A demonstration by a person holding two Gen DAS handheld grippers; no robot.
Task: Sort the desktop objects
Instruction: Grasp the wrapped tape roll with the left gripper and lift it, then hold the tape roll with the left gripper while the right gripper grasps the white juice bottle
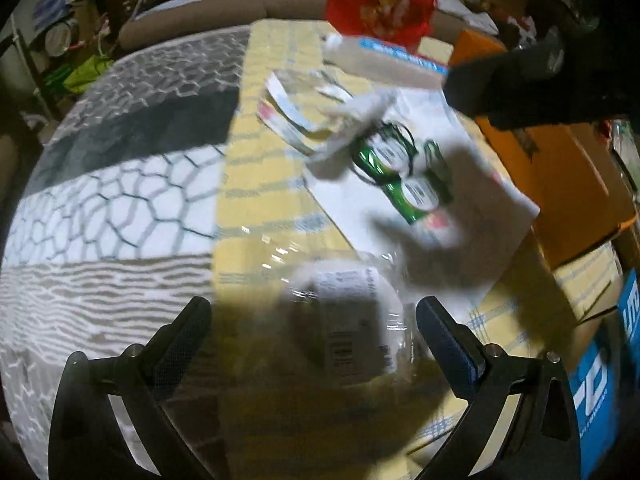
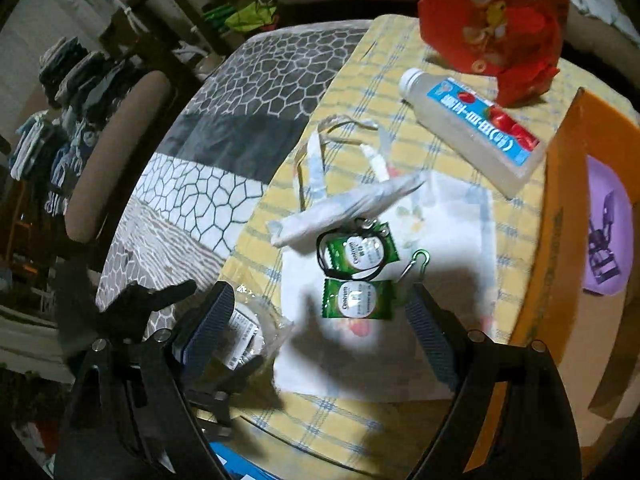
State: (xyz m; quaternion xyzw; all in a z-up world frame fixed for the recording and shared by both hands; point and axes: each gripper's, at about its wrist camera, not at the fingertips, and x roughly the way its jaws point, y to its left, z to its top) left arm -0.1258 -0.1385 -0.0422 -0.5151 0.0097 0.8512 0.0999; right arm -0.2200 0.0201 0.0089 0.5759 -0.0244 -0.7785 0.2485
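Observation:
Two green sachets [image 2: 357, 276] lie on a white cloth bag [image 2: 440, 240] on the yellow checked table, with a black cord loop and a green carabiner [image 2: 418, 258] beside them; they also show in the left wrist view [image 1: 400, 176]. My right gripper [image 2: 320, 316] is open above the lower sachet. My left gripper [image 1: 314, 316] is open over a clear-wrapped white packet [image 1: 352, 320], also seen in the right wrist view [image 2: 244, 332]. A clear bottle with a blue label [image 2: 472, 124] lies at the back.
A red bag [image 2: 496, 28] sits at the far edge. An orange cardboard box [image 2: 560, 240] holding a purple item [image 2: 606, 232] stands on the right. A folded white wrapper [image 2: 344, 208] lies on the bag. A patterned grey cloth [image 2: 224, 152] covers the left.

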